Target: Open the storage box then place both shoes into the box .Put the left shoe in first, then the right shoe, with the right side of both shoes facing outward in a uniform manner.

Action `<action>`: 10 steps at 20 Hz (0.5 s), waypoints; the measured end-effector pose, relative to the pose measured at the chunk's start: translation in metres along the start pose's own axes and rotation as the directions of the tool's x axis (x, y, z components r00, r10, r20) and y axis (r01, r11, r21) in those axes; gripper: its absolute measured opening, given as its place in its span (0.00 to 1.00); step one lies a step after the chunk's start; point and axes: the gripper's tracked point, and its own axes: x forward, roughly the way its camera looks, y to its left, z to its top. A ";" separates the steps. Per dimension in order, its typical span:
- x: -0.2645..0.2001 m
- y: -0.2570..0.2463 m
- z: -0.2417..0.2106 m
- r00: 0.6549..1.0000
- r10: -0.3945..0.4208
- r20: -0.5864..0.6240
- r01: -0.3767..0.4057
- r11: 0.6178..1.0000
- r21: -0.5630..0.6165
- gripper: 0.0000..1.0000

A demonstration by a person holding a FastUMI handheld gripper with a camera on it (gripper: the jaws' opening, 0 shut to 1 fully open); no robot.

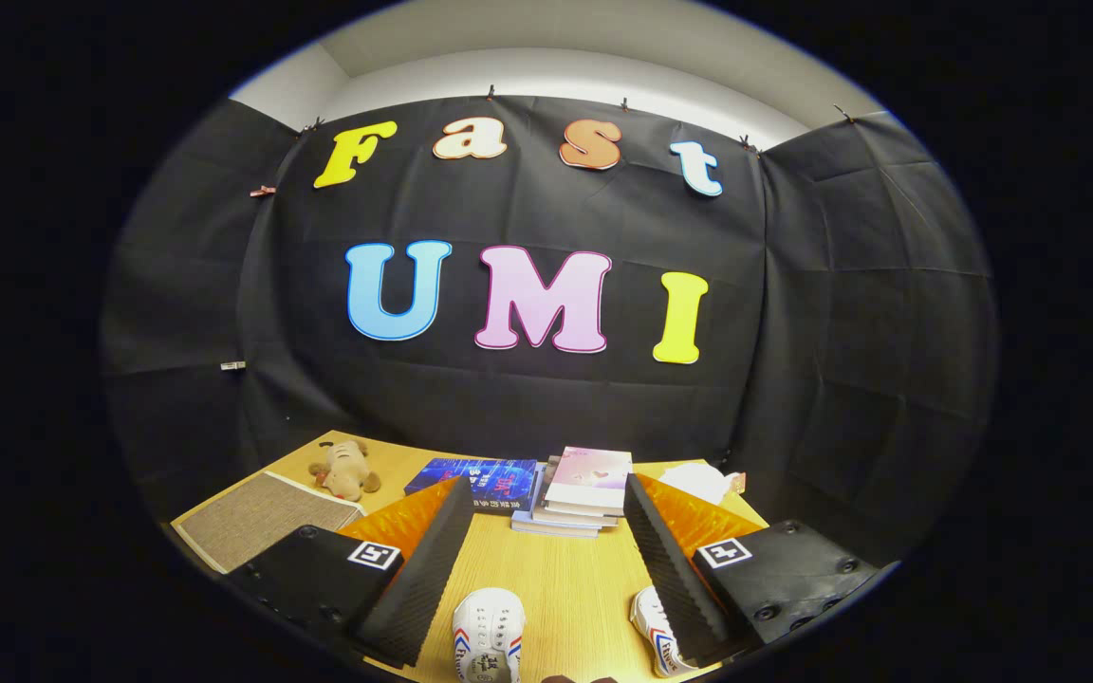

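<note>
Two white shoes with red and blue stripes stand on the wooden table (pixel 565 579). One shoe (pixel 488 634) sits between my fingers, close to the left finger (pixel 418 588). The other shoe (pixel 657 640) lies partly behind the right finger (pixel 675 569). My gripper (pixel 546 541) is held above the table, open wide, with nothing between its fingers but the table and the shoes below.
Beyond the fingers lies a blue book (pixel 485 482) and a stack of books (pixel 584 491). A plush toy (pixel 345 470) and a woven mat (pixel 257 517) sit at the left. White crumpled paper (pixel 698 481) lies at the far right by the booth wall.
</note>
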 end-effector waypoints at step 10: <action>0.009 0.014 -0.025 0.990 0.104 -0.100 -0.095 0.991 0.090 0.98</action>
